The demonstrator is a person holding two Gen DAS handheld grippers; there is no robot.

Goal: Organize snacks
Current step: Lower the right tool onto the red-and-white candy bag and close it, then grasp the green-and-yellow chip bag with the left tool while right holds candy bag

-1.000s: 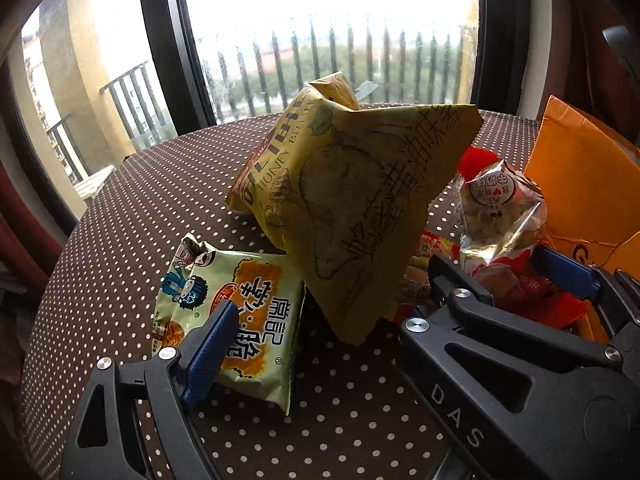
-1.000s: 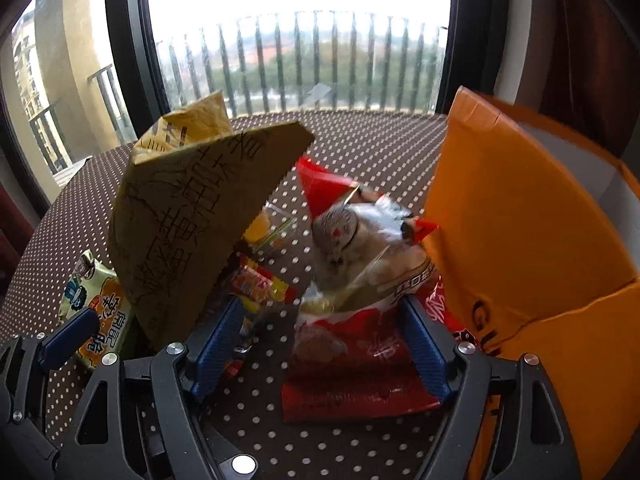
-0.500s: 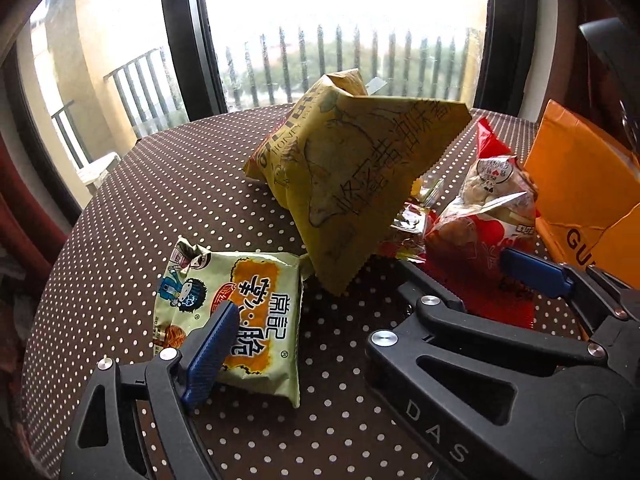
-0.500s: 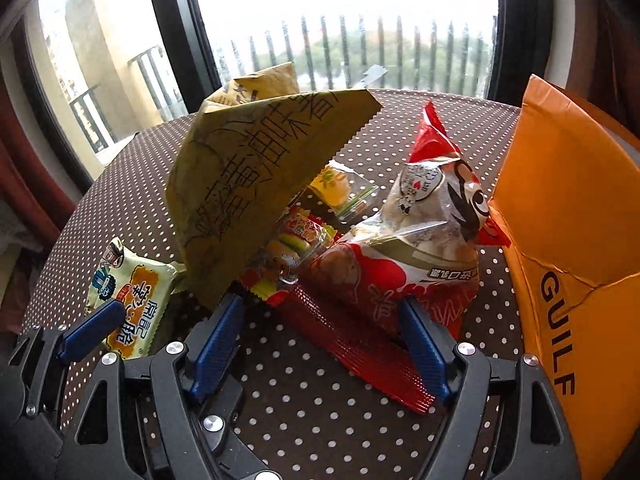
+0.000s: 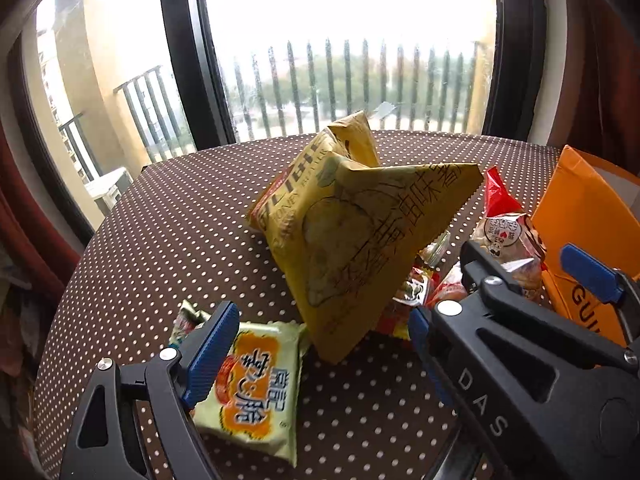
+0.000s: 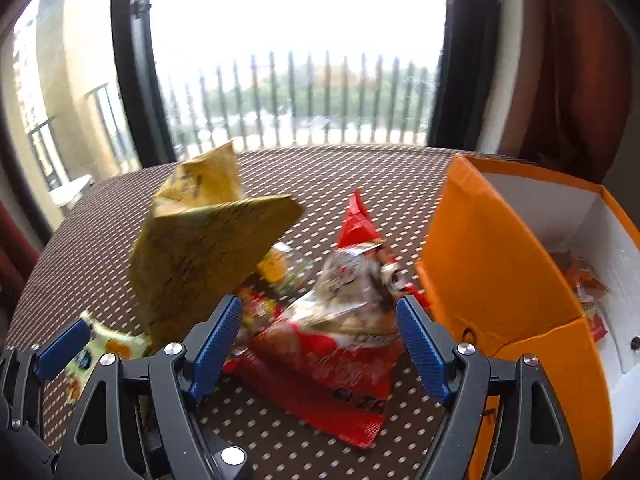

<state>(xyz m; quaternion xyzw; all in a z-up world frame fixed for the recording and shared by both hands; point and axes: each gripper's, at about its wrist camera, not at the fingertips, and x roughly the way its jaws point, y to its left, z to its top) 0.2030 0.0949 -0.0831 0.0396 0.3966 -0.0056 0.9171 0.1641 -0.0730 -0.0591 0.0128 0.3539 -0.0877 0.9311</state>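
Progress looks early: most snacks lie on the dotted table (image 5: 168,216), outside the orange box (image 6: 492,256) that fills the right side of the right wrist frame. Through its open top a few wrappers (image 6: 584,280) show at the far right, so some sorting seems done.

Largest of what remains is the yellow chip bag (image 5: 360,240), propped up at the centre of the left wrist frame. Next, the red snack bag (image 6: 340,344) sits at lower centre of the right wrist frame, just beside the box wall. The pale noodle packet (image 5: 256,384) lies flat at lower left of the left wrist frame, and small candies (image 6: 280,268) peek out between the two big bags.

The left gripper (image 5: 320,344) hovers with jaws spread wide over the noodle packet, holding nothing. The right gripper (image 6: 320,344) also stands spread, its blue pads flanking the red bag without pressing on it, so that bag seems the likely next pick.
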